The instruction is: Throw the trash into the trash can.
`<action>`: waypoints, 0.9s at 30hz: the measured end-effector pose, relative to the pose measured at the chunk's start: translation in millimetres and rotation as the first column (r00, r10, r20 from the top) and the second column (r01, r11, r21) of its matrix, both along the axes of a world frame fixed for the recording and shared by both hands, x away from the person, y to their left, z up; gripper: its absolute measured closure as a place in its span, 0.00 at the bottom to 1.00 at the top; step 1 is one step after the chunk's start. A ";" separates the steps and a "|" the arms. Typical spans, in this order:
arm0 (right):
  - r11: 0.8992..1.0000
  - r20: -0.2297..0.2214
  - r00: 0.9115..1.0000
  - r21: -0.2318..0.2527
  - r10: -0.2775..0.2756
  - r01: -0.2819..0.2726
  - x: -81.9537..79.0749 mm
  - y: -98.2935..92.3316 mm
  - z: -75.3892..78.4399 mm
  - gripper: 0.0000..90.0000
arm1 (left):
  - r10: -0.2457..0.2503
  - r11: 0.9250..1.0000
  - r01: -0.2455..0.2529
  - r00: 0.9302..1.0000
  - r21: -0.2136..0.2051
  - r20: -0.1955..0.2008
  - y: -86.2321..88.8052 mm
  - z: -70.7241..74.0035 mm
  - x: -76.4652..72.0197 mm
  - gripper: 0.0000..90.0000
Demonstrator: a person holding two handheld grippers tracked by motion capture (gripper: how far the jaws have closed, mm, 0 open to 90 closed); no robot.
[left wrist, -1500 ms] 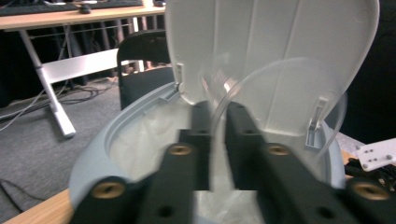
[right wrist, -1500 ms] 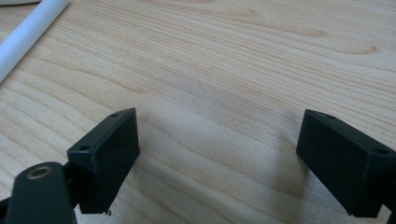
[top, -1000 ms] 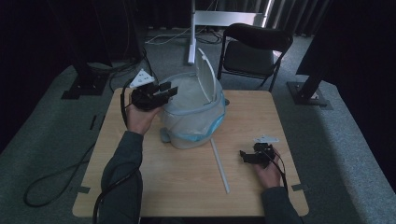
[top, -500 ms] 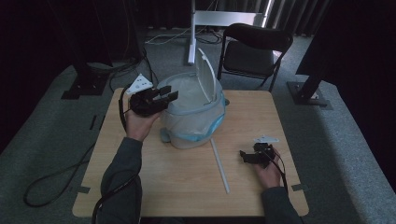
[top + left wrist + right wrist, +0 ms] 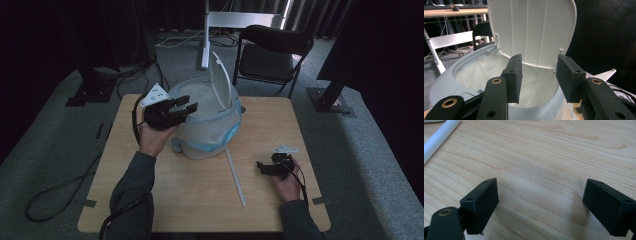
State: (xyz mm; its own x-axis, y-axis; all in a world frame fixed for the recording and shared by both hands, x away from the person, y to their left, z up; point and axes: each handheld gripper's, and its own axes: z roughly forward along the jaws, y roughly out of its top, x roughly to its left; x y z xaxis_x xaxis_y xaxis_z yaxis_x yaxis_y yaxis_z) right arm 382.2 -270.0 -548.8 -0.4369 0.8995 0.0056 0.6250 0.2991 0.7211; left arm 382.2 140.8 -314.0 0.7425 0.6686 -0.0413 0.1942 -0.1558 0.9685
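Left gripper [image 5: 186, 106] at bin [image 5: 210, 131] rim, lid [image 5: 222, 80] raised.
Its jaws have just been opening and stand spread, nothing between them. Bin stands at the table's [image 5: 200, 195] far middle. Right gripper [image 5: 261, 166] rests spread over bare table, beside a white tube [image 5: 235, 177].

So it's a small pale grey trash bin [image 5: 210, 135] sitting upright on the far-left part of the wooden table. The rim is rounded and wide, and there's a white bag liner [image 5: 499, 75] tucked inside, looking soft and a bit crumpled in the left gripper view. Some light blue trim shows around the lower front in the high view. The white lid [image 5: 534, 30] is flipped up, standing nearly vertical at the back edge of the opening, ribbed on its inner face, hinged on the far side. Bin looks empty as far as I can see in.
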 end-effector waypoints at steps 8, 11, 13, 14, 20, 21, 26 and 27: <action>1.000 -0.001 1.000 0.000 0.000 0.000 -0.1 0.0 0.0 0.13 | -0.010 1.000 0.010 1.000 0.000 0.007 -8.9 -3.6 -6.0 0.60; 1.000 -0.001 1.000 0.000 0.000 0.000 -0.1 0.0 0.0 0.13 | -0.019 1.000 0.019 1.000 0.007 0.008 -13.2 -5.0 -8.0 0.60; 1.000 -0.001 1.000 0.000 0.000 0.000 -0.1 0.0 0.1 0.13 | -0.025 1.000 0.025 1.000 0.008 0.006 -15.8 -6.1 -9.2 0.59; 1.000 -0.001 1.000 0.000 0.000 0.000 -0.1 0.0 0.0 0.13 | -0.028 1.000 0.028 1.000 0.009 0.004 -17.0 -6.6 -9.7 0.59; 1.000 -0.001 1.000 0.000 0.000 0.000 -0.1 0.0 0.0 0.13 | -0.044 0.999 0.044 0.999 0.010 -0.001 -22.8 -9.6 -12.6 0.58; 1.000 -0.001 1.000 0.000 0.000 0.000 -0.1 0.0 0.0 0.13 | -0.046 0.999 0.046 0.999 0.010 -0.002 -23.8 -10.1 -13.3 0.58; 1.000 -0.002 1.000 0.000 0.000 0.000 -0.1 0.0 0.1 0.13 | -0.058 0.998 0.058 0.998 0.008 -0.005 -27.5 -12.4 -17.0 0.58; 1.000 -0.001 1.000 0.000 0.000 0.000 -0.1 0.0 0.0 0.13 | -0.060 0.998 0.060 0.998 0.012 -0.005 -28.3 -13.2 -17.7 0.58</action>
